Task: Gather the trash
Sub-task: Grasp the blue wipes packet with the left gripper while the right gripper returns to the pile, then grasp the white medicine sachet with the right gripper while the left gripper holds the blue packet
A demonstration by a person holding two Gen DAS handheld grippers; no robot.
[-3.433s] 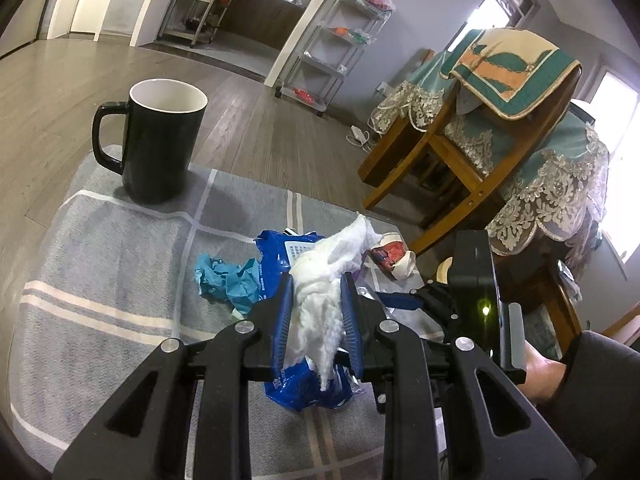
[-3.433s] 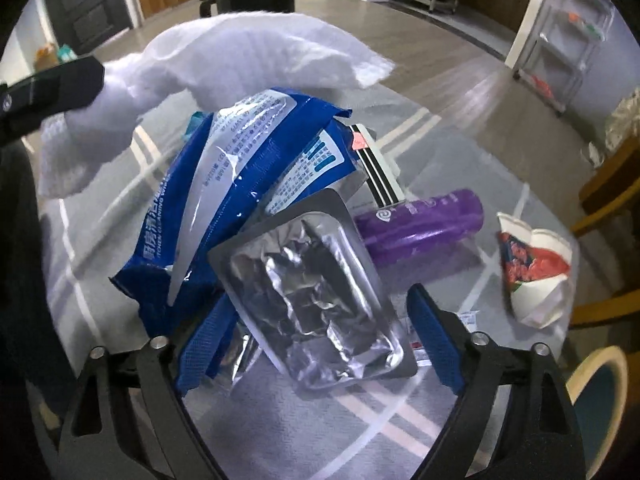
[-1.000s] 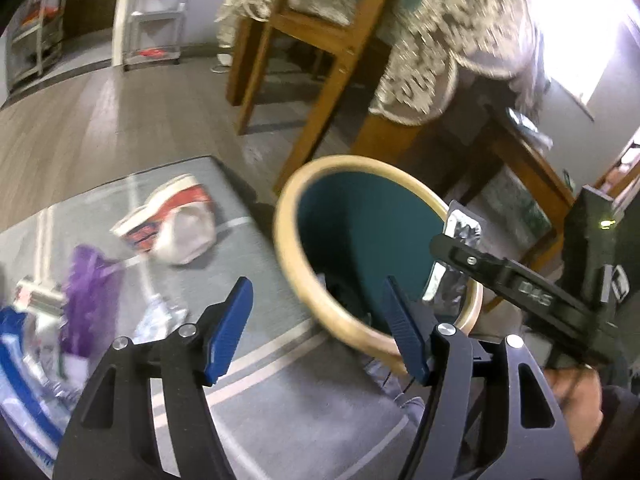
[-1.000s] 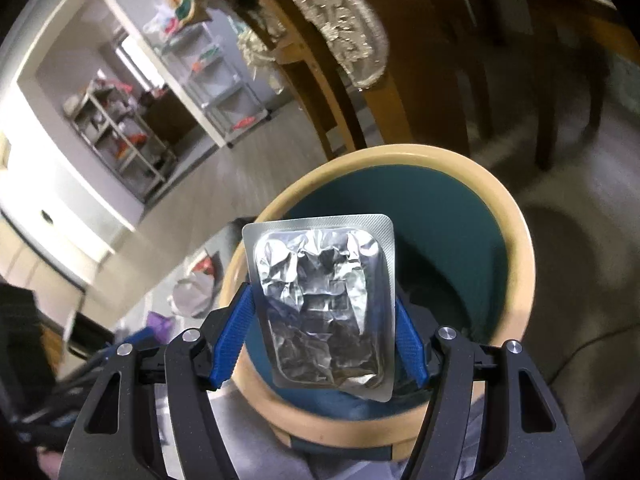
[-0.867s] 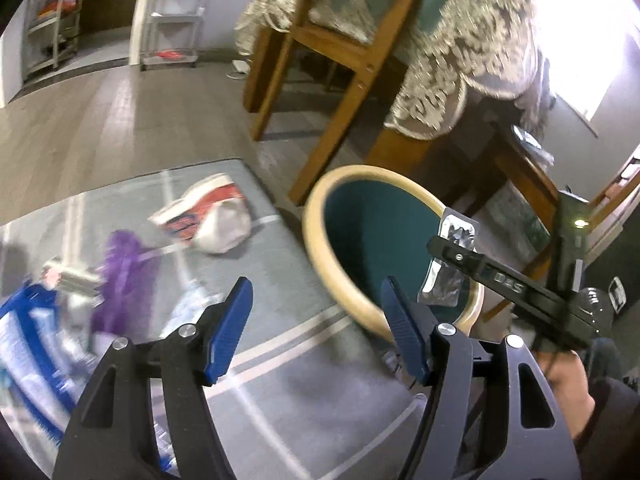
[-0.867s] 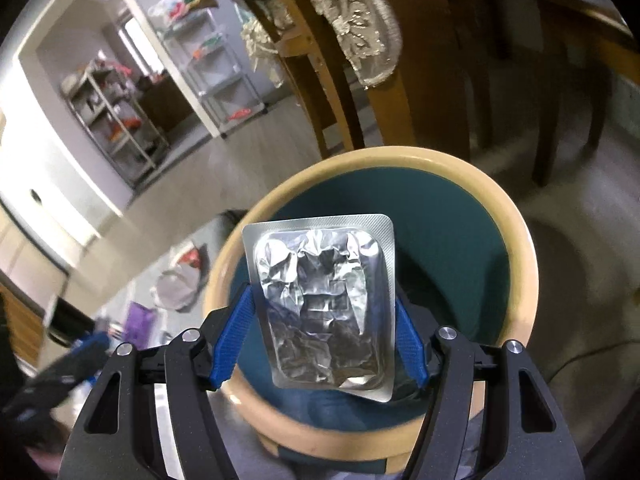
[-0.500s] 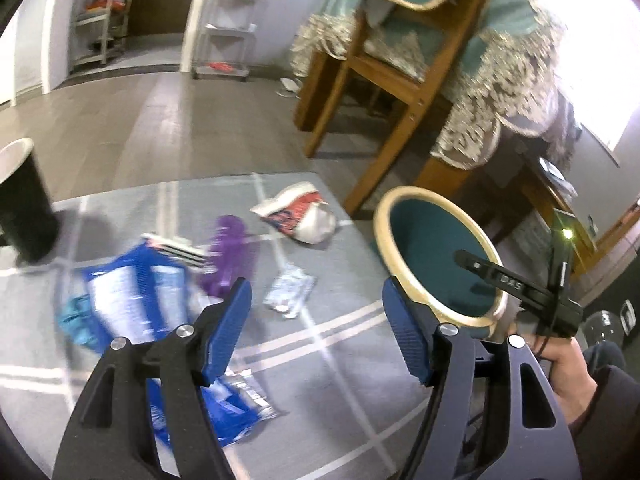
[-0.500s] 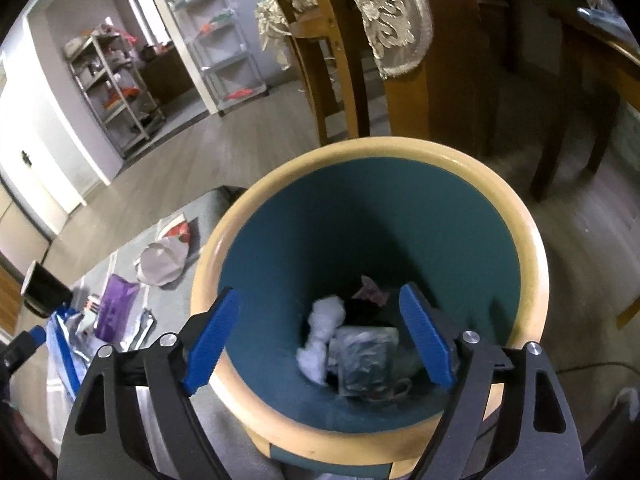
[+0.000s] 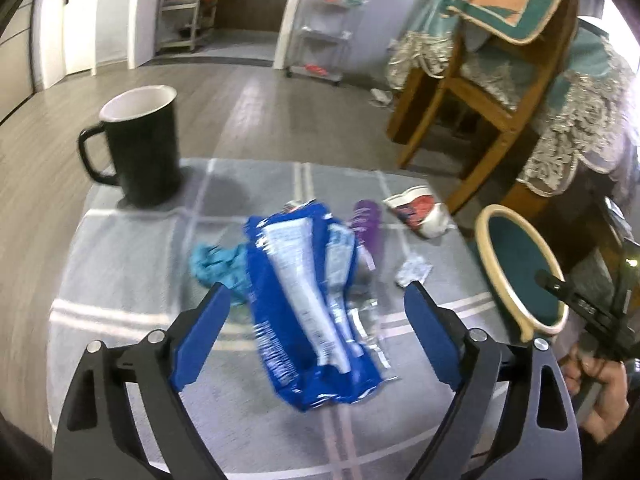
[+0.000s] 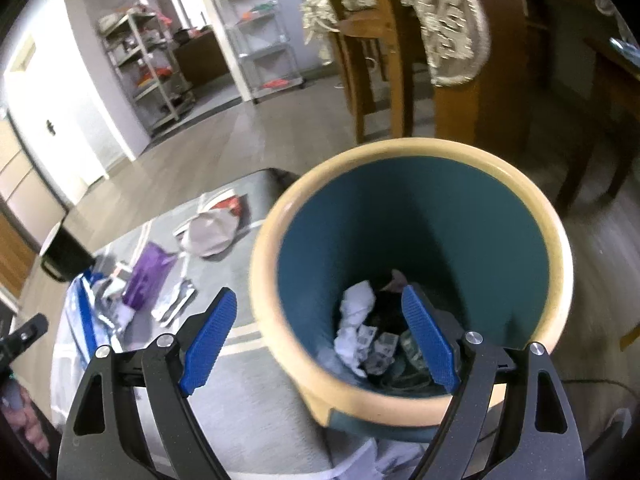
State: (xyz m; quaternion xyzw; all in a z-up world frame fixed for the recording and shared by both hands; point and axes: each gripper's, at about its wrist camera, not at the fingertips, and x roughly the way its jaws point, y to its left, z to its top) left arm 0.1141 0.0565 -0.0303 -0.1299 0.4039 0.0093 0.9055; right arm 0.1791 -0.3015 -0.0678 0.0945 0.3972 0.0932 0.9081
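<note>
Evidently empty-jawed, the left gripper (image 9: 316, 336) gaped, just widened, over the wrapper (image 9: 308, 304), while the right gripper (image 10: 320, 336) hung spread above the bin (image 10: 416, 160).

A black mug (image 9: 138, 144) stands near wooden chairs (image 9: 492, 92).

Readable text: none that you can make out.

- Blue wrapper (image 9: 308, 312), centre of your left wrist view: a white panel and white characters run down its left edge, all smeared by blur.
- Crumpled paper cup (image 9: 420, 212), right of centre in that view: red and blue print, no letters legible.
- Scraps in the bin (image 10: 552, 264), lower centre of your right wrist view: small printed squares, too small to read.
</note>
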